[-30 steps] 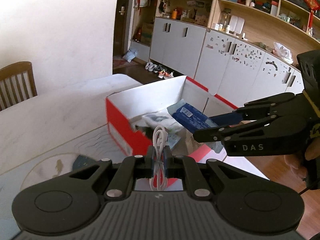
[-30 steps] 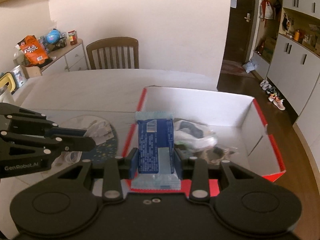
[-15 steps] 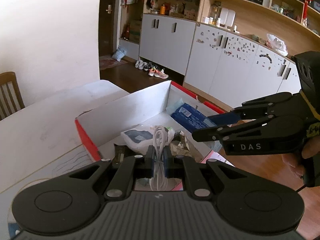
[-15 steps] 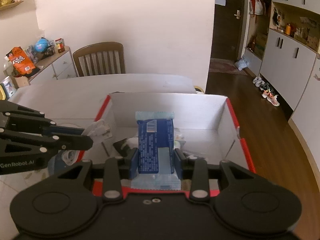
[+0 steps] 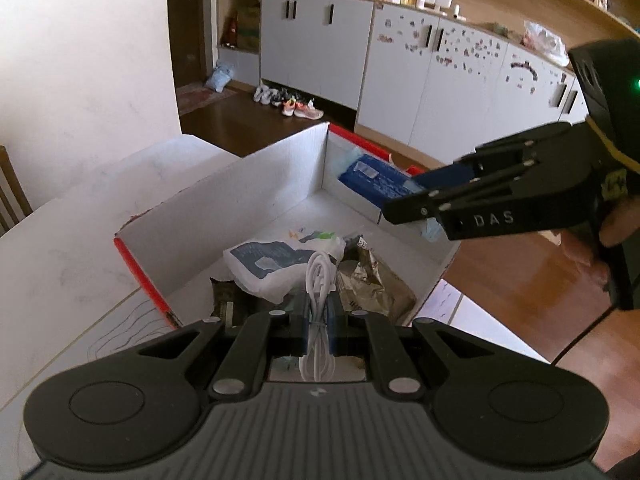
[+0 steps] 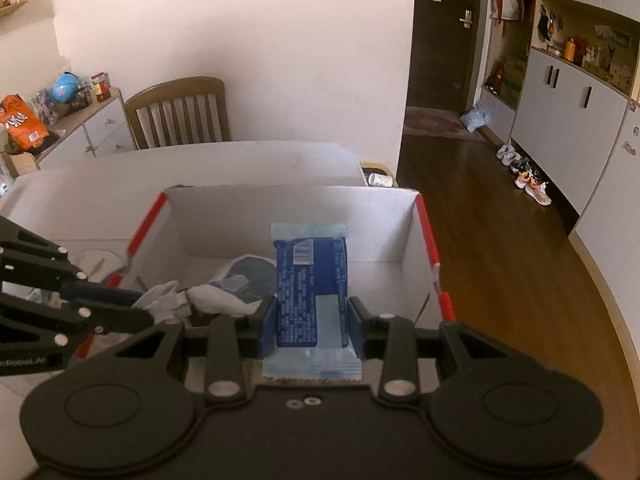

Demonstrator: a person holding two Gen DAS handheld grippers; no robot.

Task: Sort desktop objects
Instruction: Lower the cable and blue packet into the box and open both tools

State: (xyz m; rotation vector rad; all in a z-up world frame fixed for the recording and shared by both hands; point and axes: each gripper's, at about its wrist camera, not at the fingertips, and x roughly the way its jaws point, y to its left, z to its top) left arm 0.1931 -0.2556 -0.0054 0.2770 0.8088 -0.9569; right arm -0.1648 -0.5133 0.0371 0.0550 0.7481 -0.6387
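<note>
My left gripper (image 5: 318, 322) is shut on a coiled white cable (image 5: 318, 280) and holds it over the near end of a red and white cardboard box (image 5: 248, 188). My right gripper (image 6: 312, 320) is shut on a blue snack packet (image 6: 310, 292) and holds it over the same box (image 6: 280, 216). In the left wrist view the right gripper (image 5: 404, 200) reaches in from the right with the packet (image 5: 372, 178) above the box's far end. In the right wrist view the left gripper (image 6: 140, 312) enters from the left with the cable (image 6: 166, 300).
A white and blue bag (image 5: 276, 264) and a crinkled brown wrapper (image 5: 372, 280) lie in the box. The box sits on a white table (image 5: 80, 224) close to its edge, with wooden floor (image 6: 500, 240) beyond. A wooden chair (image 6: 180, 116) stands at the far side.
Both grippers have moved forward over the box with their objects still held. The box now fills more of each view and its inside shows.
</note>
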